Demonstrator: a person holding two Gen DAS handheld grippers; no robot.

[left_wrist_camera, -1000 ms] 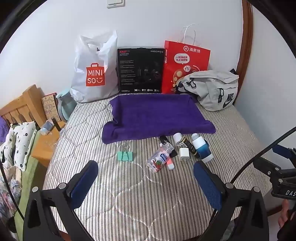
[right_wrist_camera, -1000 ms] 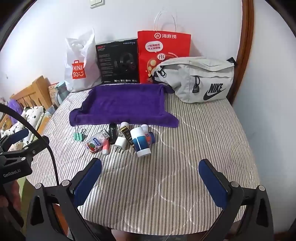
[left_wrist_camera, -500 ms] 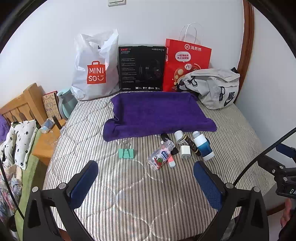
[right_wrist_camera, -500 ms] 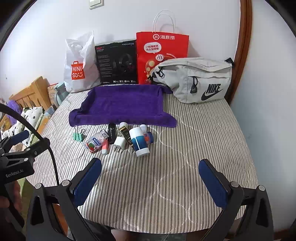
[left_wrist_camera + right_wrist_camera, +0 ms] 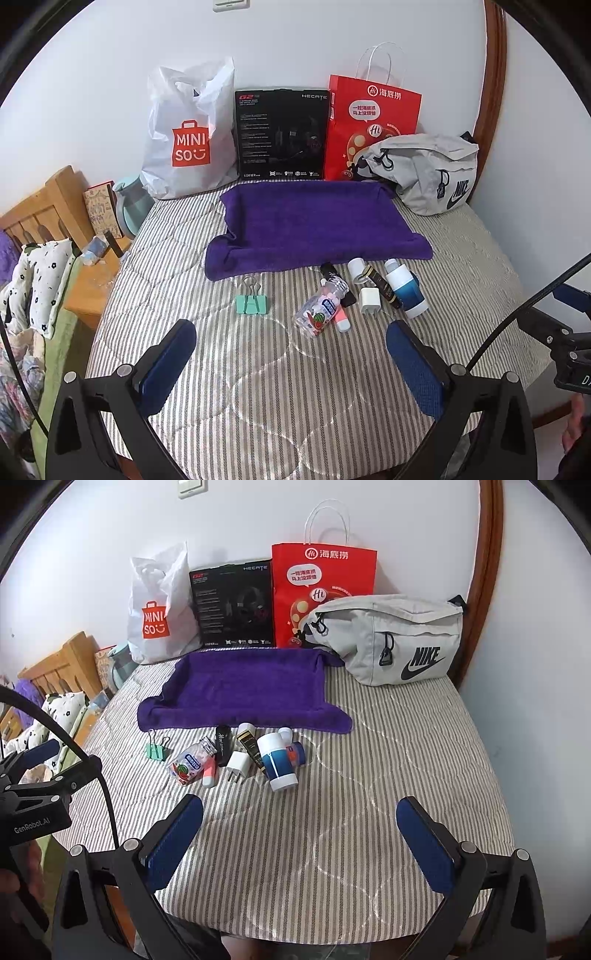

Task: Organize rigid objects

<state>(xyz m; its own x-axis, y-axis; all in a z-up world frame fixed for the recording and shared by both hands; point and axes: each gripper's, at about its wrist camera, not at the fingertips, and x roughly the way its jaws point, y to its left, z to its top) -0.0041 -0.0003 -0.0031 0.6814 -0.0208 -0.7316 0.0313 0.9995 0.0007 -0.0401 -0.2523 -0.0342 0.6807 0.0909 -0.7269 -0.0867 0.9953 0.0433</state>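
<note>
A purple towel lies spread on the striped bed. In front of it sits a cluster of small items: a green binder clip, a clear candy bottle, a white charger plug, a black tube and a blue-and-white bottle. My left gripper hovers open just short of the cluster. My right gripper is open too, nearer the bed's front edge, with nothing between its fingers.
Along the wall stand a white shopping bag, a black box, a red paper bag and a grey waist bag. A wooden headboard and bedside table are on the left.
Both views have shifted slightly, with the items drifting a little in frame. Nothing on the bed was touched and both grippers stay open.
</note>
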